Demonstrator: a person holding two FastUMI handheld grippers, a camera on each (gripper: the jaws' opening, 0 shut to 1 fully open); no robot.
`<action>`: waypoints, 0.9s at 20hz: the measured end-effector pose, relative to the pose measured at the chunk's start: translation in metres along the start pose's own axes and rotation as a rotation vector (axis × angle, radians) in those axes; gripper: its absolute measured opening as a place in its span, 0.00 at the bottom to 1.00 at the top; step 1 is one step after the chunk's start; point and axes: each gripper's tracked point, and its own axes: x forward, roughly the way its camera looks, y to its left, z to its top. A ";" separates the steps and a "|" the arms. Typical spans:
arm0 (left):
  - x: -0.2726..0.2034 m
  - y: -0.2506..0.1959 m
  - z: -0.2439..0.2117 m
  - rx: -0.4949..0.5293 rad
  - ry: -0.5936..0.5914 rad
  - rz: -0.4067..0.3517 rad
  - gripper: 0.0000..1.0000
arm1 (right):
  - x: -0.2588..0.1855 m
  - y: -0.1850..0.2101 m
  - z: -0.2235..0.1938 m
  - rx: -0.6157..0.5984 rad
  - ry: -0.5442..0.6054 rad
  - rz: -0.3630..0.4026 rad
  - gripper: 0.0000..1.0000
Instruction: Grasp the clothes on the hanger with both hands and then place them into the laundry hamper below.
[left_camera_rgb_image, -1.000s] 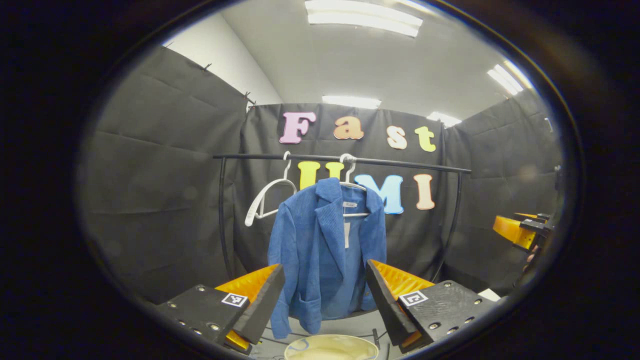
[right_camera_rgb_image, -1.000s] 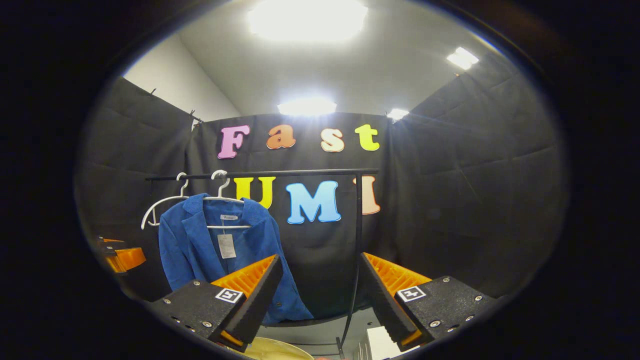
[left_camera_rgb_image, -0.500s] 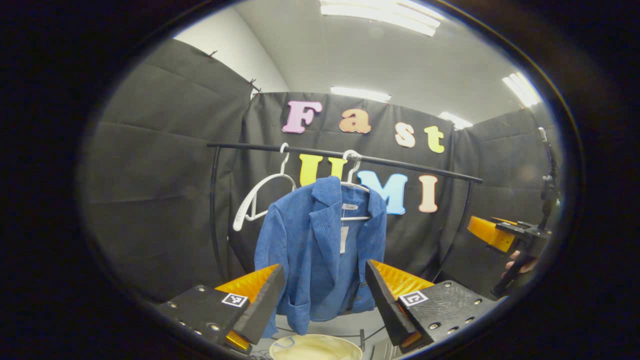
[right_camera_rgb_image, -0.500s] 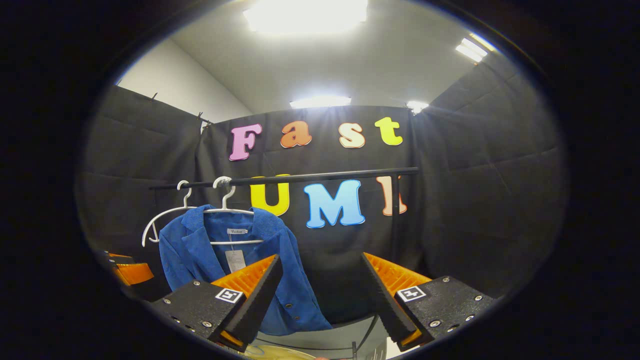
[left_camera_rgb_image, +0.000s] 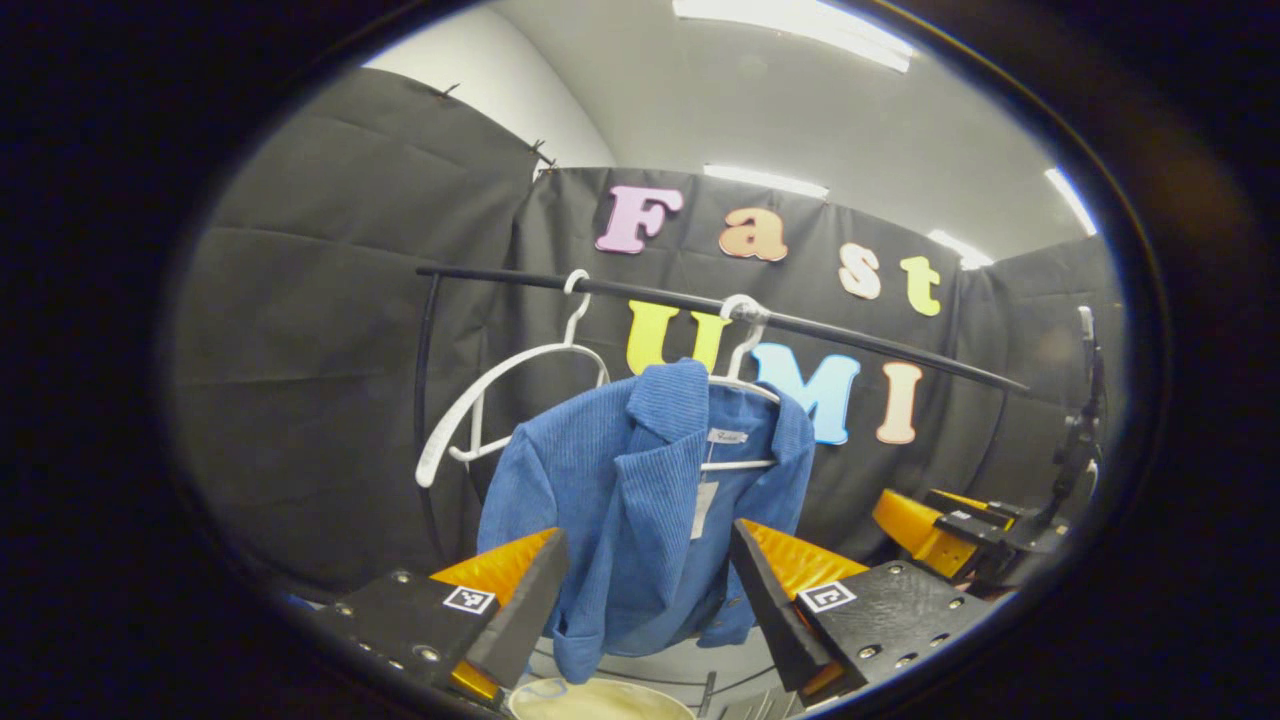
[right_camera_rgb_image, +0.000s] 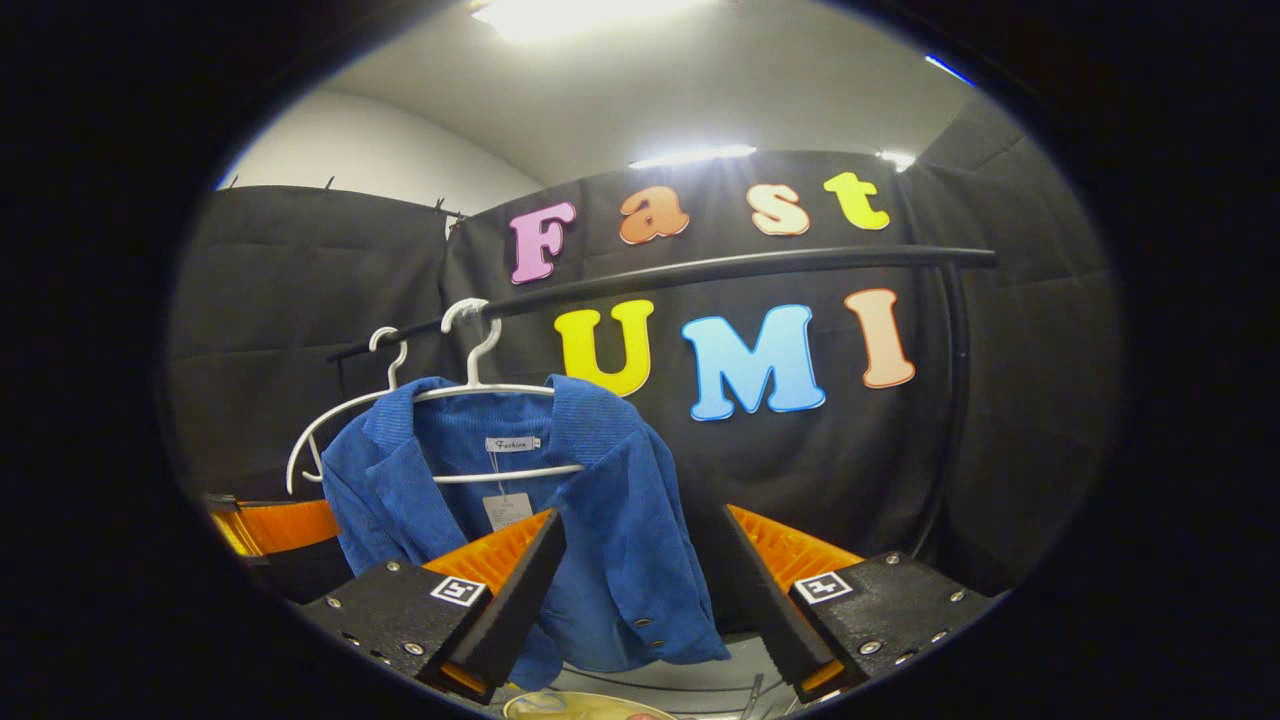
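A blue corduroy jacket (left_camera_rgb_image: 640, 500) (right_camera_rgb_image: 610, 520) hangs on a white hanger (right_camera_rgb_image: 500, 390) from a black rail (left_camera_rgb_image: 700, 305) (right_camera_rgb_image: 720, 270). My left gripper (left_camera_rgb_image: 645, 590) is open, a short way in front of the jacket's lower half, nothing between its fingers. My right gripper (right_camera_rgb_image: 635, 580) is open too, in front of the jacket's right side. In the left gripper view the right gripper (left_camera_rgb_image: 940, 525) shows at the far right. Below the jacket, the cream rim of the laundry hamper (left_camera_rgb_image: 600, 700) (right_camera_rgb_image: 580, 706) shows at the bottom edge.
An empty white hanger (left_camera_rgb_image: 500, 400) (right_camera_rgb_image: 340, 420) hangs on the rail left of the jacket. The rail's upright posts (left_camera_rgb_image: 428, 400) (right_camera_rgb_image: 950, 400) stand at each end. Black cloth walls close the booth on three sides.
Both grippers have moved closer to the rail and the jacket, which looks larger now. The right gripper has swung left towards the jacket. Both stay open.
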 end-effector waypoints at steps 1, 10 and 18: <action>0.007 -0.003 -0.003 -0.005 0.005 0.010 0.93 | 0.010 0.003 -0.004 0.005 0.016 0.023 0.96; 0.068 -0.014 -0.015 0.001 0.035 0.119 0.93 | 0.094 0.009 -0.037 0.012 0.094 0.148 0.95; 0.111 -0.003 -0.027 0.011 0.047 0.267 0.98 | 0.139 0.003 -0.062 0.002 0.134 0.184 0.94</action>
